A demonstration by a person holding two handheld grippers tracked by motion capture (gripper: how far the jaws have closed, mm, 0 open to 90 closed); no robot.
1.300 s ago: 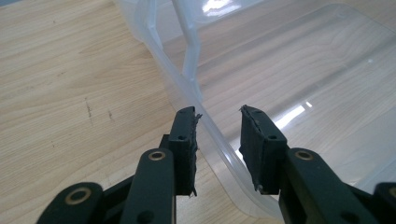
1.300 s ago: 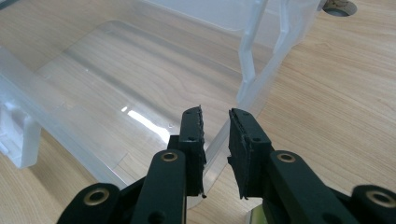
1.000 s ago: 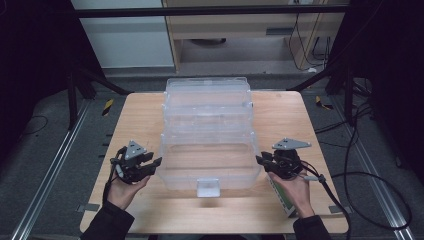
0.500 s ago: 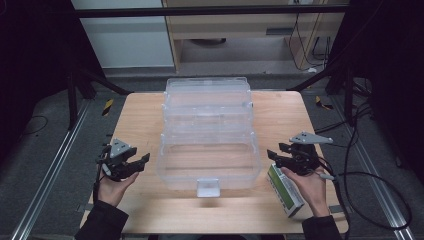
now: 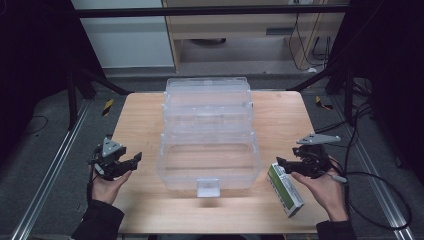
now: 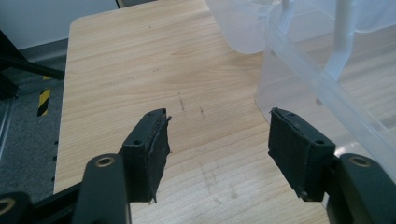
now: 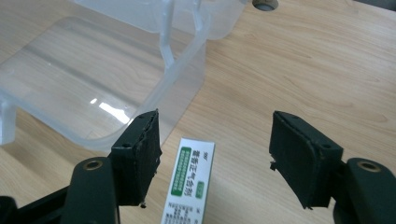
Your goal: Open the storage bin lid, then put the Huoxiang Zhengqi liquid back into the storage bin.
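Storage box (image 5: 207,140): clear plastic, tiered trays folded out in steps toward the far edge of the desk (image 5: 140,115); its lowest tray sits near the near edge, centred between the two hands, with a small latch (image 5: 208,187) at its front.
Carton (image 5: 285,188): small green-and-white box lying flat near the near right corner of the desk, just beside the box's right wall, apart from it.
Left gripper (image 5: 131,161): over the near left part of the desk, jaws wide apart and just been opening, nothing between them; in the left gripper view the bare wood shows between the pads (image 6: 154,144).
Right gripper (image 5: 281,164): above the carton's far end, jaws spread and just been opening, not pressing on anything; in the right gripper view the carton (image 7: 189,184) lies below the gap.
Carton handling: likely light thin card, crushes if squeezed hard, glossy so a little slippery.
Where to grip carton: across its two long sides near the middle, with gentle pressure.
Box handling: likely light but bulky, walls flex, hinged trays may swing; best taken by both side walls at once.
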